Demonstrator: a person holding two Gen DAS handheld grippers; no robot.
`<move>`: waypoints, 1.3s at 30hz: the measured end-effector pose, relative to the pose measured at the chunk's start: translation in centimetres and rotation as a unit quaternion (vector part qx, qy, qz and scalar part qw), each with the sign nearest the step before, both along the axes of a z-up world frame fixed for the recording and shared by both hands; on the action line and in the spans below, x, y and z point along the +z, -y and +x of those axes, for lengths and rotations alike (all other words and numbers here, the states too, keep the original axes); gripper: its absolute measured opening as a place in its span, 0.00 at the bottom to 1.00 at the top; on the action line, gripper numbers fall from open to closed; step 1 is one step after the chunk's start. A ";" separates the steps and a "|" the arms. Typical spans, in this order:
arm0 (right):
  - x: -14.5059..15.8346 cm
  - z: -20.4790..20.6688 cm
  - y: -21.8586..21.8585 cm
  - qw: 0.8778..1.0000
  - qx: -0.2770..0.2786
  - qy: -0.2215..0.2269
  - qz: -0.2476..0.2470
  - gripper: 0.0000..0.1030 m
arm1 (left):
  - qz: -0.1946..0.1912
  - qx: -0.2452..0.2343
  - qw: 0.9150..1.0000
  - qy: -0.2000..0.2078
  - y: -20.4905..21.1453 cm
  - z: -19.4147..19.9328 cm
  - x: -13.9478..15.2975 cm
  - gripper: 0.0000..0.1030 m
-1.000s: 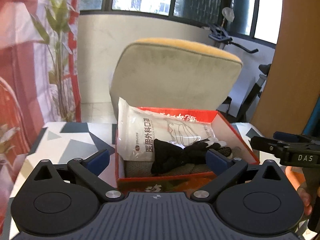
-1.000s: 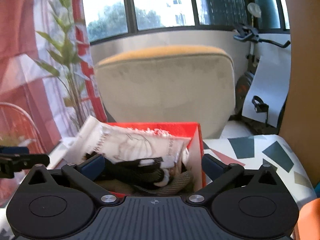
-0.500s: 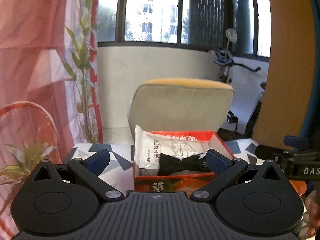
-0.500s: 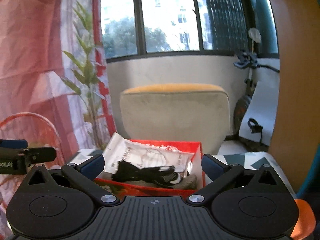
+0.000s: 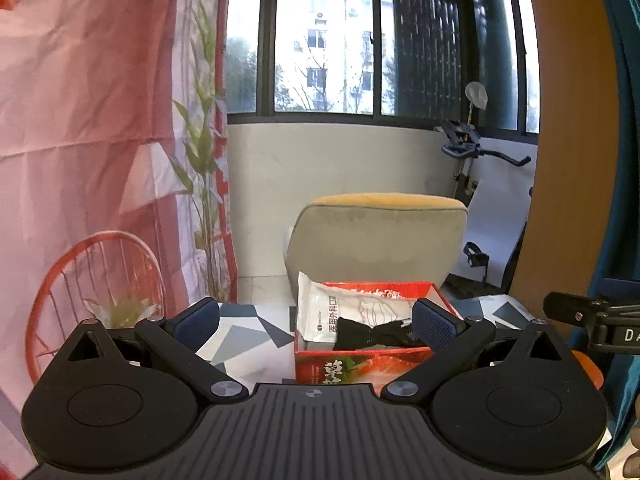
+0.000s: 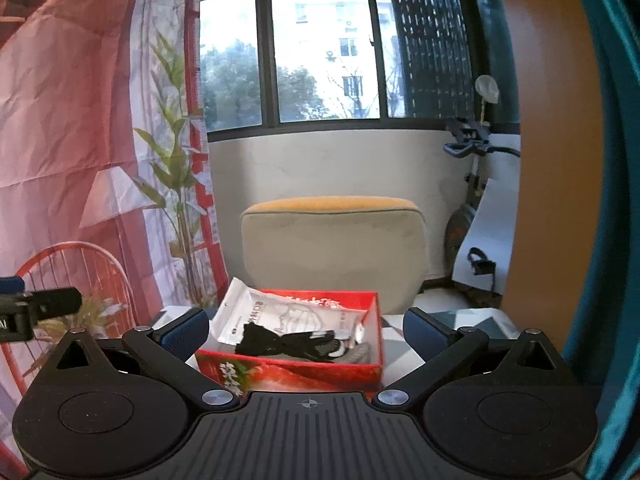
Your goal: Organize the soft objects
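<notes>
- Your left hand-held gripper (image 5: 316,322) is spread wide and carries nothing; it hangs back from the red box (image 5: 362,366), level with it.
- Your right hand-held gripper (image 6: 306,326) is likewise parted and empty, on the same side of the box, pads clear of its walls.
- The soft objects sit inside the box on the patterned counter (image 5: 244,342): a white mask packet (image 5: 320,318) leans against the far-left wall, likely because it is too long to lie flat; a black glove (image 5: 372,334) drapes across the middle; something grey (image 6: 360,354) lies at the right end.
- No loose soft item shows on the counter in either view, so you can judge the sorting near done or done.
- A beige chair back (image 6: 334,252) stands just behind the counter.
</notes>
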State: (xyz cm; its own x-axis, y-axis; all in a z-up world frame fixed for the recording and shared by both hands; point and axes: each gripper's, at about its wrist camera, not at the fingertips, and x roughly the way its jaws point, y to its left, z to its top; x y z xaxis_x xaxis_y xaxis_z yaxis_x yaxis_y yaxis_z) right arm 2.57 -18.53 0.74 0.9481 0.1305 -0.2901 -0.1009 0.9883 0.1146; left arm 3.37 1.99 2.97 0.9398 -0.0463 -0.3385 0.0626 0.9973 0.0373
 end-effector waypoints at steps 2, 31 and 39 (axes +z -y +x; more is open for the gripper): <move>0.3 -0.6 0.1 1.000 -0.006 0.001 -0.009 1.00 | 0.002 0.002 1.000 0.003 0.2 -0.4 0.2 1.00; 0.2 -1.5 0.9 0.999 -0.024 -0.004 -0.020 1.00 | 0.008 0.016 1.000 -0.010 0.1 -0.7 -0.1 1.00; 0.1 -1.3 0.7 0.999 -0.025 -0.005 -0.022 1.00 | -0.003 0.013 1.000 -0.017 -0.1 -0.5 -0.1 1.00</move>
State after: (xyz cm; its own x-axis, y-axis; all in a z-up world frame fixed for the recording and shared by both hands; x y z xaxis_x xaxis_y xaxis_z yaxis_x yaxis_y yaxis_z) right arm 1.24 -19.28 0.84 0.9503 0.0691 -0.3034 -0.0497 0.9962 0.0713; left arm 2.83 2.06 2.89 0.9288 -0.0236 -0.3699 0.0374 0.9989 0.0300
